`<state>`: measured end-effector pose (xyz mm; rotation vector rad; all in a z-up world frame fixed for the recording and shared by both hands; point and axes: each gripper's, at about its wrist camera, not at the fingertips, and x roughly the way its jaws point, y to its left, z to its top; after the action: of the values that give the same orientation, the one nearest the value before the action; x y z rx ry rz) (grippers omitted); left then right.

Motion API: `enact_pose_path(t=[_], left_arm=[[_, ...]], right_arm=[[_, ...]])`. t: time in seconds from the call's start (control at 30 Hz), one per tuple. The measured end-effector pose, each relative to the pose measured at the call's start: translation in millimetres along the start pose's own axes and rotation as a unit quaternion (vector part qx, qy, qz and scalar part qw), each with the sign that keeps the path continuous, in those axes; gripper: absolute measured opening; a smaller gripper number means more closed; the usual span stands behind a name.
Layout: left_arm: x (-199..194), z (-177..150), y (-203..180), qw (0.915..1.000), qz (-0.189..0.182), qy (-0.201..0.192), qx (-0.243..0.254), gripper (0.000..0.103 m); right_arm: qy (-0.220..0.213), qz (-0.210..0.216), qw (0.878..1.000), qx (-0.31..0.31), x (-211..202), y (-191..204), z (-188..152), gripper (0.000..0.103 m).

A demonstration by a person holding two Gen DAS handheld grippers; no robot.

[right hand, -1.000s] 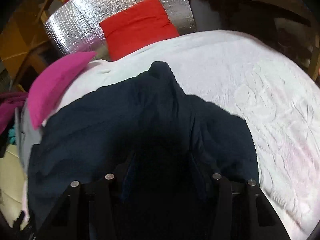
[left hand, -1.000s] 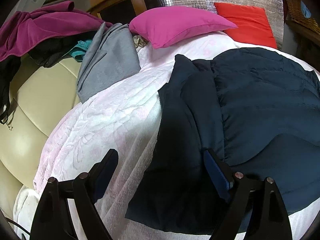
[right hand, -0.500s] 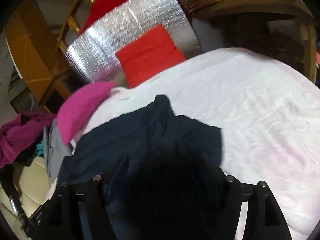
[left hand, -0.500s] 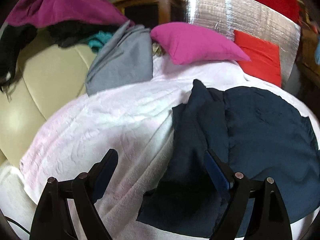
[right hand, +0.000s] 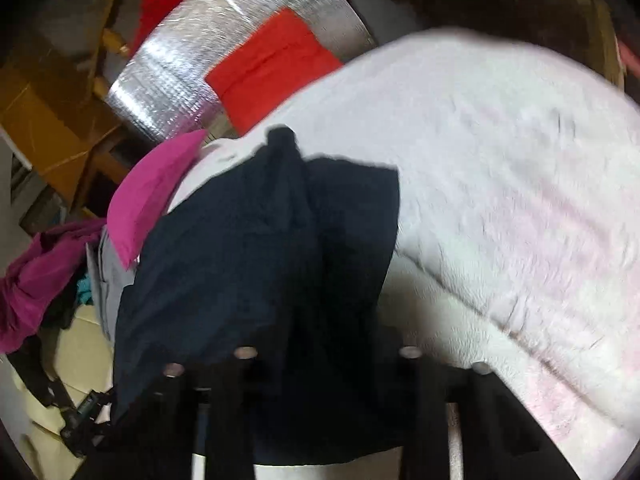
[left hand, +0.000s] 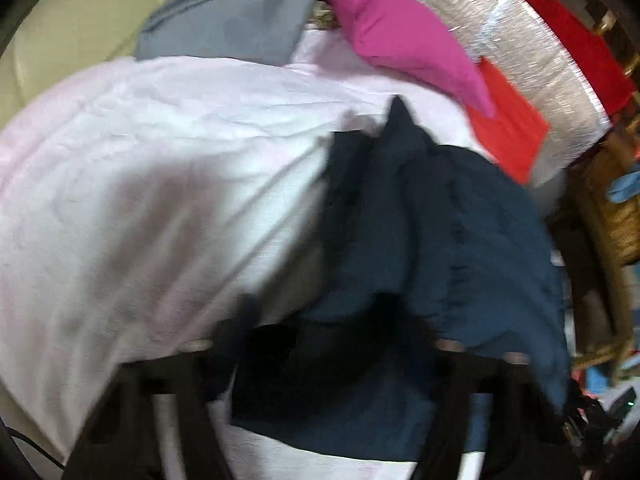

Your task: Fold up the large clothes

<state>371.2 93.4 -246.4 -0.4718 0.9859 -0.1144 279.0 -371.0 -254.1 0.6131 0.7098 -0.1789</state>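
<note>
Navy garment (left hand: 460,240) bunched on the bed's white blanket (left hand: 160,160), bare blanket on either side, pink pillow (left hand: 400,36) beyond, left tongs (left hand: 320,336) and right tongs (right hand: 324,344) closing, navy cloth between both, grip unclear

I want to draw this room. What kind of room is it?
Probably a bedroom: a bed with a white blanket, a pink pillow and a red pillow on it, and clothes piled beside it.

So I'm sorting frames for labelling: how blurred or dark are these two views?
Left wrist view: motion-smeared, tongs a dark blur against the navy quilted garment. Right wrist view: softer blur, tongs lost in shadowed navy cloth; silver foil panel glares.
</note>
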Motion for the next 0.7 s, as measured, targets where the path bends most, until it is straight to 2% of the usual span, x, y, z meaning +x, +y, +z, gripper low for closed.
enact_pose_path(t=[0.1,0.13,0.17,0.2,0.27,0.37,0.4,0.43,0.5,0.6,0.63,0.7], left_arm=[[2,-2,-6,0.9997,0.019,-0.002,0.017,0.055],[5,-1,-4,0.9998,0.018,0.003,0.009,0.06],[7,-1,0,0.9997,0.021,0.008,-0.002,0.072],[10,-2,5,0.9995,0.025,0.014,-0.016,0.077],[11,0,11,0.9991,0.011,0.022,-0.035,0.078],[3,3,7,0.9992,0.017,0.014,-0.033,0.078],[-2,3,5,0.9992,0.022,0.009,-0.032,0.078],[-7,3,4,0.9992,0.025,0.003,-0.033,0.077],[-23,4,2,0.9986,0.029,-0.03,-0.033,0.077],[-57,-1,-4,0.9938,0.022,-0.105,-0.029,0.078],[-64,-3,-6,0.9924,0.018,-0.119,-0.025,0.079],[-73,-13,-13,0.992,-0.001,-0.125,-0.013,0.081]], right_arm=[[-0.012,-0.012,1.0,-0.007,-6,4,-1,0.025],[0.0,-0.02,1.0,0.005,1,-1,-2,0.025],[0.012,-0.026,1.0,0.013,9,-3,-4,0.025],[0.026,-0.029,0.999,0.022,16,-8,-7,0.026],[0.023,-0.033,0.999,0.023,12,-7,-8,0.026],[0.021,-0.023,0.999,0.036,-5,-4,-4,0.036],[0.014,-0.013,0.999,0.041,-13,-4,-4,0.047],[0.004,-0.004,0.999,0.044,-23,-3,-5,0.062],[-0.014,0.014,0.999,0.043,-44,2,-13,0.071],[-0.011,0.059,0.997,0.056,-61,7,-29,0.074],[0.004,0.088,0.994,0.072,-62,7,-37,0.076],[0.032,0.113,0.989,0.088,-55,10,-48,0.077]])
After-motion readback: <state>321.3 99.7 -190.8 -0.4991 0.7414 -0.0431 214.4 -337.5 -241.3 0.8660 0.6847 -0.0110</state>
